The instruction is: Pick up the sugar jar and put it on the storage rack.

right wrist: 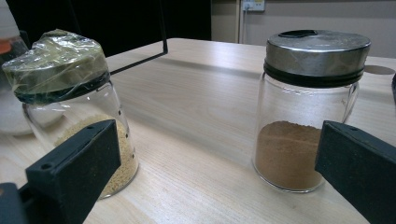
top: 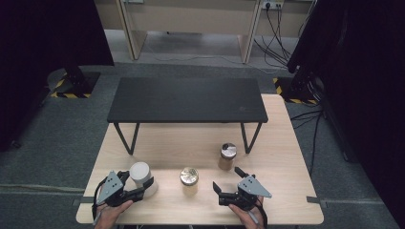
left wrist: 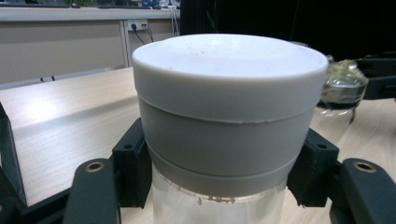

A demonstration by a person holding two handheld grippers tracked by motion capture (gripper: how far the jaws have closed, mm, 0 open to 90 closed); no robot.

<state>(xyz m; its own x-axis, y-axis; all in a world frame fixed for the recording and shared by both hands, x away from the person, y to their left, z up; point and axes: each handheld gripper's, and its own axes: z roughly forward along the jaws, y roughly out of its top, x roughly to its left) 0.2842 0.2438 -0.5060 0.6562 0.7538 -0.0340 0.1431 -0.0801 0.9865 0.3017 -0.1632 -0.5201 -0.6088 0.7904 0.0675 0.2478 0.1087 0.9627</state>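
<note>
While both forearms come in low from the near edge of the wooden table [top: 282,157], the left hand [top: 111,212] sits at the front left corner and points its left gripper [top: 138,187] toward the middle of the table, roughly level with the top. The right hand [top: 246,214] rests near the front edge to the right of centre, its right gripper [top: 228,180] angled away from the person and a little leftward.

Close to the left hand the table edge runs just beside the wrist, and the near edge lies under both hands. Farther back a black low bench [top: 186,99] stands on thin legs across the far half of the table, with bare wood under it and between its legs. To the right of the metal-lidded jar [top: 228,156] the wood lies bare out to the table edge.

Clamped on the white-lidded jar [left wrist: 229,112], the left gripper's pads press its sides just under the lid; this jar stands at the front left of the table. The right gripper's jaws stand wide apart with nothing between them, the foil-topped jar [right wrist: 70,93] just beyond one jaw and the metal-lidded jar beyond the other, both upright and well apart.
</note>
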